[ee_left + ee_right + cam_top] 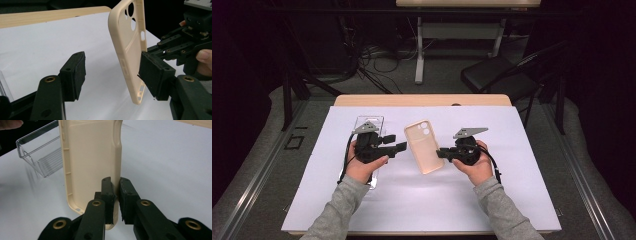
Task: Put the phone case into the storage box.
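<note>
Gripping one long edge of the smooth beige phone case (424,146) above the white surface (422,200), the right gripper (443,154) jaws partly hide its lower corner, while the left gripper (398,146) jaws stand open beside it, before a clear plastic tray (40,157) half hidden behind the case.
</note>
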{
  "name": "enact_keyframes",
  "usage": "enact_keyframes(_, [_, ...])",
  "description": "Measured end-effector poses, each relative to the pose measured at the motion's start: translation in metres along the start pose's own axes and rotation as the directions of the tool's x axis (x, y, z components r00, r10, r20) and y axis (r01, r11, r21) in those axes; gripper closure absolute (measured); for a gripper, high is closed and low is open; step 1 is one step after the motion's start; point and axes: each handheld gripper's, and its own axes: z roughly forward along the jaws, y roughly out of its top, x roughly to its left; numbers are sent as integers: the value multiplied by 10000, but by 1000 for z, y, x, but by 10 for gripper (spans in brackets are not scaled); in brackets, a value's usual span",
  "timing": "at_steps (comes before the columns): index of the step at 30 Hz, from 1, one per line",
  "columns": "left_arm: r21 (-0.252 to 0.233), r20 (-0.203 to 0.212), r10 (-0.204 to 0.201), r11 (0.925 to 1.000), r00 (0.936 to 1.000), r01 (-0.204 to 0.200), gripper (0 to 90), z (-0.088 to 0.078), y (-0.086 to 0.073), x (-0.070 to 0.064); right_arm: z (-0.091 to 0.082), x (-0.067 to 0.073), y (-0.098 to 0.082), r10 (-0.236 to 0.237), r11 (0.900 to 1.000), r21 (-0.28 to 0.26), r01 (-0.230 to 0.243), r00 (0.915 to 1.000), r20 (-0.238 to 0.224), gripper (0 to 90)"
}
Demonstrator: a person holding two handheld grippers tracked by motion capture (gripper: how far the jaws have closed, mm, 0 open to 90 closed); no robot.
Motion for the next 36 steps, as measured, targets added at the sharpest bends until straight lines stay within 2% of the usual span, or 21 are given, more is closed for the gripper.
enact_keyframes(4, [-68,-291,466,9989,9985,-468,382,-2,2,-2,0,0,0,32,10000,-32,-31,9999,107,832])
enact_keyframes(7, [25,-645,506,9987,9966,-505,382,-3,3,-2,0,1,0,45,10000,-62,-44,9998,175,832])
enact_keyframes(10, [24,-657,330,9995,9973,-329,382,-4,3,-1,1,2,0,54,9999,-107,-51,9995,296,832])
enact_keyframes(13, [-12,-742,574,9983,9956,-577,382,-4,3,-2,2,4,0,8,9999,-133,-2,9991,422,832])
enact_keyframes(18, [80,-1246,804,9968,9889,-800,362,-3,5,-3,3,7,0,101,9997,-229,-85,9976,689,832])
enact_keyframes(26, [233,-949,957,9953,9909,-939,291,4,12,2,3,5,-1,453,9984,-372,-419,9943,965,832])
enact_keyframes(29, [414,-1038,1208,9923,9872,-1170,266,7,19,1,2,4,-1,550,9976,-475,-500,9923,1110,832])
enact_keyframes(34, [530,-876,1330,9903,9872,-1287,256,12,30,0,0,3,-2,649,9966,-594,-577,9897,1278,832])
enact_keyframes(36, [551,-929,1407,9892,9857,-1360,256,14,34,-1,0,3,-2,654,9966,-590,-576,9880,1399,832])
